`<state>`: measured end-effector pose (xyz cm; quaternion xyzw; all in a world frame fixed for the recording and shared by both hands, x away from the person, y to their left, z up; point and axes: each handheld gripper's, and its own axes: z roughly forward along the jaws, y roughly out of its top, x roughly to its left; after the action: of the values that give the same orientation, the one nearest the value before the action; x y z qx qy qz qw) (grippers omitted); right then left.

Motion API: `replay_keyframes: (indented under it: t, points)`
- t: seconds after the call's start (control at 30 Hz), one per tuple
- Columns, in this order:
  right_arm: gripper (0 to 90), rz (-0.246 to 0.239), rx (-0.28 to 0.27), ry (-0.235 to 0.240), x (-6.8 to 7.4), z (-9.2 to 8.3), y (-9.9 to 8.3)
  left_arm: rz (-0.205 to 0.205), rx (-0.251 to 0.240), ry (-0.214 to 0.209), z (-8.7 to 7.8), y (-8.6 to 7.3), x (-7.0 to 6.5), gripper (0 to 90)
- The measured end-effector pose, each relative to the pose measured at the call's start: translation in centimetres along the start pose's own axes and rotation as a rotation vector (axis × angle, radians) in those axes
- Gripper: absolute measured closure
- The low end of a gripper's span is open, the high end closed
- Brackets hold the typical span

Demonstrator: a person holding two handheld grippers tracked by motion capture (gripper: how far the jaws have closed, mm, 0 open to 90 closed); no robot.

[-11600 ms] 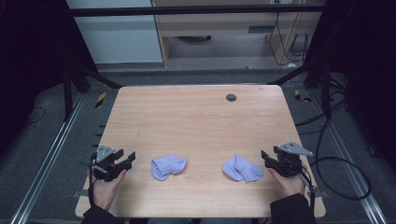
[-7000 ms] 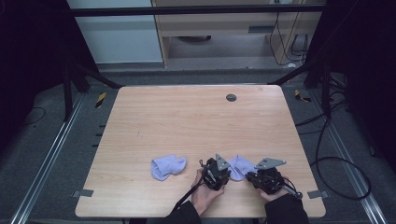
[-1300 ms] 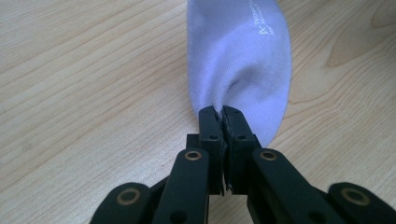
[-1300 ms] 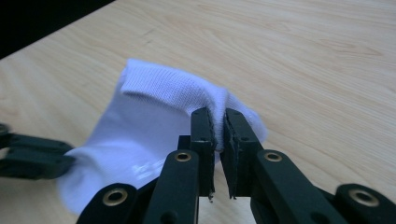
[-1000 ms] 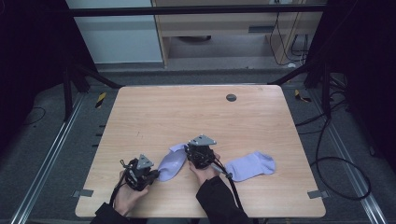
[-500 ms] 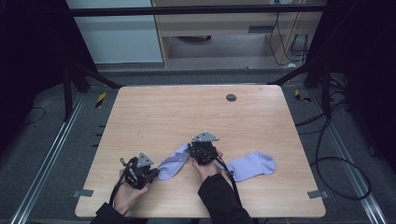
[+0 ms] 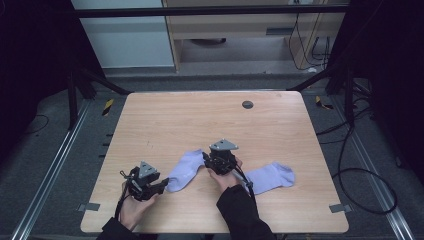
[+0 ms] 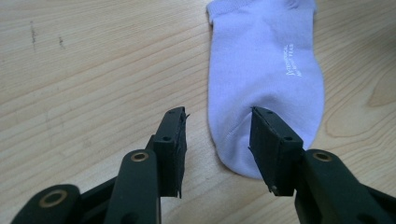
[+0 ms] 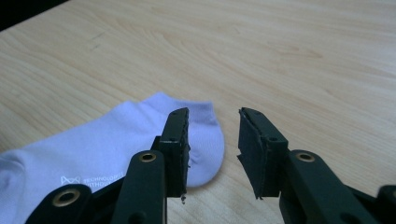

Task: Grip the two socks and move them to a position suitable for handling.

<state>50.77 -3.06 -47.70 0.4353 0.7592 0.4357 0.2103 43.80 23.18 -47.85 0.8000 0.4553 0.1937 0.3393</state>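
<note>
A pale lilac sock (image 7: 184, 170) lies stretched flat on the wooden table (image 7: 200, 120) between my two grippers. My left gripper (image 7: 163, 185) stands open at the sock's near-left end; its jaws have just been opening. In the left gripper view the rounded toe of the sock (image 8: 266, 60) lies between the parted jaws of my left gripper (image 8: 217, 116), unpressed. My right gripper (image 7: 206, 158) is open at the sock's far-right end, its jaws also just opened. In the right gripper view the sock (image 9: 93, 144) lies by the left jaw of my right gripper (image 9: 212, 116). A second lilac sock (image 7: 270, 175) lies flat to the right.
A small dark round disc (image 7: 247, 104) sits near the table's far edge. Metal rails (image 7: 55, 165) run along both sides of the table, and cables (image 7: 350, 165) trail on the floor at the right.
The sock between the grippers has been drawn out from a bunched shape to a long flat one. Both grippers have opened and let go of it.
</note>
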Motion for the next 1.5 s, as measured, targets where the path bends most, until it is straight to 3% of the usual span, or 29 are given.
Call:
replay_keyframes:
  t: [0.13, 0.17, 0.37, 0.57, 0.67, 0.8, 1.0, 1.03, 1.17, 1.3, 1.5]
  points:
    - [65.1, 0.001, 0.053, 0.019, -0.1, 1.0, -0.4, -0.015, 0.026, 0.004, 0.2, -0.2, -0.7, 56.6]
    - [66.0, -0.001, 0.089, 0.027, 0.0, 1.7, -0.6, -0.014, 0.04, 0.008, 0.3, -0.2, -0.8, 58.7]
    - [68.3, -0.027, 0.126, 0.023, 0.2, 2.9, -0.5, -0.023, 0.08, 0.013, 1.1, -0.5, -1.0, 64.3]
    - [77.4, -0.009, 0.169, 0.012, -0.1, 3.4, -0.8, -0.029, 0.079, 0.007, 1.2, -0.6, -1.0, 71.0]
    - [85.7, -0.002, 0.178, 0.008, -0.1, 3.3, -0.7, -0.041, 0.077, 0.0, 1.3, -0.5, -1.0, 76.6]
    - [88.0, -0.008, 0.19, 0.01, 0.0, 3.3, -0.6, -0.054, 0.087, -0.016, 1.4, -0.3, -0.8, 86.7]
    - [88.1, 0.002, 0.164, 0.054, 0.1, 1.8, -0.1, -0.072, 0.056, -0.02, 0.9, 0.1, 0.0, 87.6]
    - [88.1, 0.007, 0.156, 0.063, 0.2, 1.5, -0.1, -0.077, 0.031, -0.009, 0.5, 0.4, 0.3, 87.7]
    - [87.9, -0.002, 0.141, 0.086, 0.8, -0.1, -0.1, -0.07, 0.003, 0.013, 0.0, 0.9, 1.0, 87.7]
    - [87.7, -0.008, 0.149, 0.095, 1.9, -1.5, -1.1, -0.038, 0.038, 0.046, 0.5, 1.1, 1.4, 87.6]
    - [87.4, 0.007, 0.177, 0.116, 2.8, -1.8, -2.2, -0.004, 0.069, 0.081, 1.4, 1.3, 2.0, 87.3]
